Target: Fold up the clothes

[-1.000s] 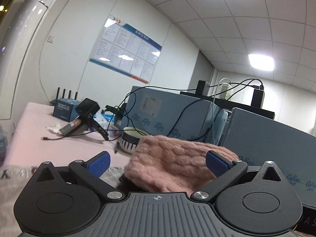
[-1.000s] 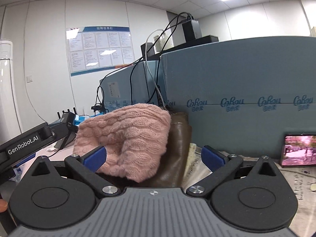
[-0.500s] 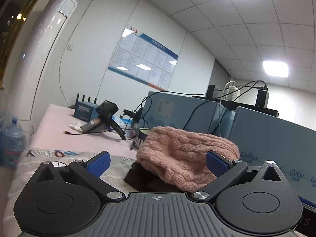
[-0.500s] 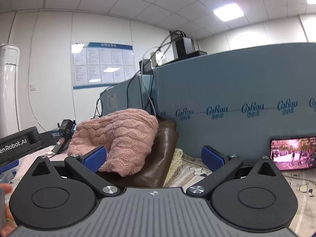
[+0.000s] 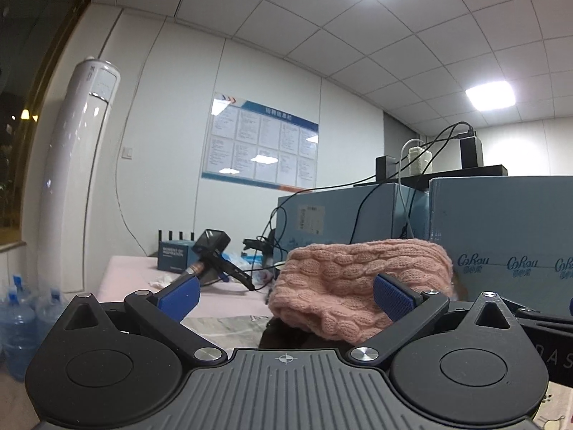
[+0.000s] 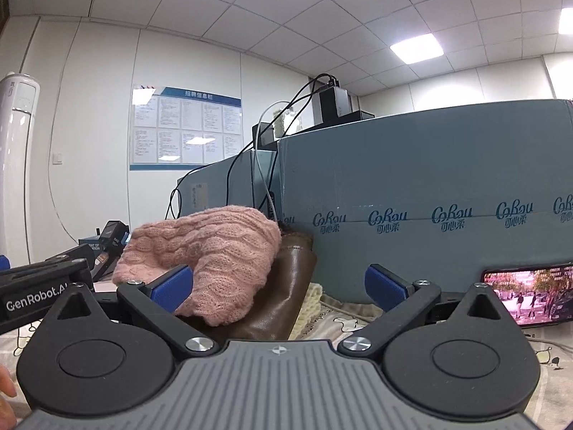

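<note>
Pink sweater (image 5: 361,279) atop brown garment (image 6: 279,294); left gripper (image 5: 284,292), right gripper (image 6: 277,286) spread wide, empty

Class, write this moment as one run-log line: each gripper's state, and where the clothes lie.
left gripper: open, empty | right gripper: open, empty | pink sweater: heaped on brown leather garment | fold: not started

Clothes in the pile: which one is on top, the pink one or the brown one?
The pink knitted sweater is on top. It drapes over the brown leather garment, which sticks out underneath it. Both tongs are open, holding nothing.
</note>
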A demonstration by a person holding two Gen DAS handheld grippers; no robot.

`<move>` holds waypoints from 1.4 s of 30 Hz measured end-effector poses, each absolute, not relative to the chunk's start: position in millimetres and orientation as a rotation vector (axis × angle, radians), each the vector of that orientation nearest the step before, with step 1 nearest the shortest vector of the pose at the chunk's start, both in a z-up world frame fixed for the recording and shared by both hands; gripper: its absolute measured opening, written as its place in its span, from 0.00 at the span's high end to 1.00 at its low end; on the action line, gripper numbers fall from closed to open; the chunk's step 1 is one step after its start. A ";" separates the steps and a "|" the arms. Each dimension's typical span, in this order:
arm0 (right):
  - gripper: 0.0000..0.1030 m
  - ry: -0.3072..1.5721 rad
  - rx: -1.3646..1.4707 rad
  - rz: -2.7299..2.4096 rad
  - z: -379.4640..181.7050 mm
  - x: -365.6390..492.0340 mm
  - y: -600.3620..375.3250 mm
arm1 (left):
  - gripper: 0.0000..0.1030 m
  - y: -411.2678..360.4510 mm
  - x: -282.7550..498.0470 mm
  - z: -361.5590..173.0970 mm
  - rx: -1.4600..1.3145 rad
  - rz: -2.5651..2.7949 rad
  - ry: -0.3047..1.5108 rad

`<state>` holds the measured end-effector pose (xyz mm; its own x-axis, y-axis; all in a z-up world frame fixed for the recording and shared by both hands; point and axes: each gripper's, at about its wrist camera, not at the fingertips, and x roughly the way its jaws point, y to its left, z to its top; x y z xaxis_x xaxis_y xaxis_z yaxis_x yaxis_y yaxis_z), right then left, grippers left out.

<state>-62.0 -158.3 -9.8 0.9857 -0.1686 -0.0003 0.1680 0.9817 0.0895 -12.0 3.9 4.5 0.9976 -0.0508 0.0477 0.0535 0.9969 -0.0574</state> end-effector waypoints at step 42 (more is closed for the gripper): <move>0.00 0.020 0.091 -0.213 -14.5 -54.0 -161.3 | 0.00 0.6 -13.3 2.1 0.007 0.046 -0.099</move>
